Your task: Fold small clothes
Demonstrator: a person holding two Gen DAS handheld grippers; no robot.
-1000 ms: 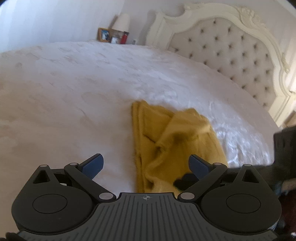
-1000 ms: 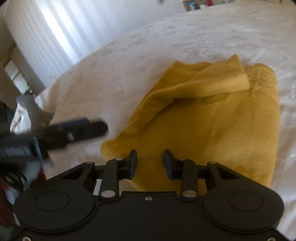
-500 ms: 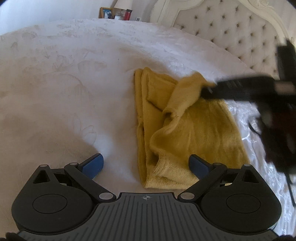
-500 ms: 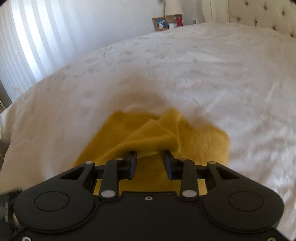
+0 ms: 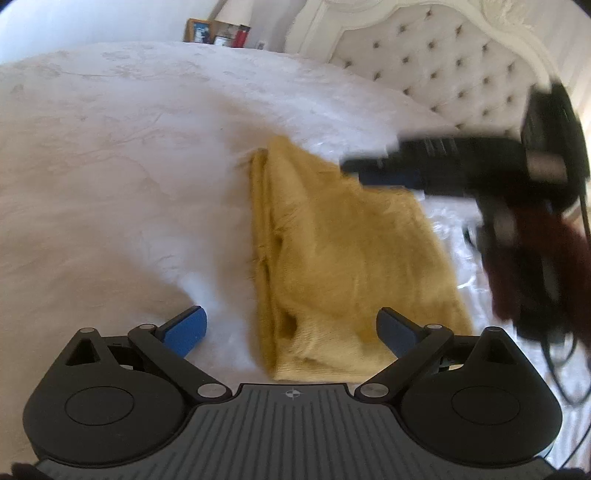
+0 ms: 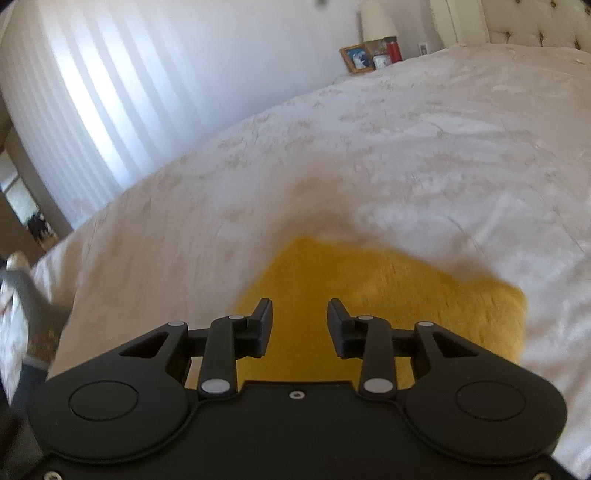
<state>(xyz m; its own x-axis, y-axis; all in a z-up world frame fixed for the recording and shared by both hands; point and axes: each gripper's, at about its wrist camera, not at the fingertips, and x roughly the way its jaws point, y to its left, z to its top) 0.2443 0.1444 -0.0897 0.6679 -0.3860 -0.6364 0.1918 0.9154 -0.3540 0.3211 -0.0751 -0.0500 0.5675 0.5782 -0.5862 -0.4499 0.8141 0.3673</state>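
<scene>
While we hold a gripper in each hand over the big white bed (image 5: pixel 110 155), a small yellow knitted garment (image 5: pixel 351 266) lies on the cover, folded into a long shape with layered edges on its left side and a ribbed hem nearest to us. Our left gripper (image 5: pixel 291 328) hangs just above the near end of the garment with its blue fingers (image 5: pixel 184 328) spread wide, and nothing is between them. One finger is over the white cover and the other is over the yellow cloth. Our right gripper (image 6: pixel 300 325) is over the far end of the garment (image 6: pixel 388 295). Its black fingers (image 6: pixel 264 325) stand partly apart with a clear gap, and we see no cloth pinched in it. From the left view this gripper (image 5: pixel 354 171) looks dark and blurry, and we cannot tell whether it touches the cloth. A padded headboard (image 5: pixel 443 66) stands behind the bed, and a picture frame (image 6: pixel 357 58) and a lamp (image 6: pixel 376 18) sit past its far side.
</scene>
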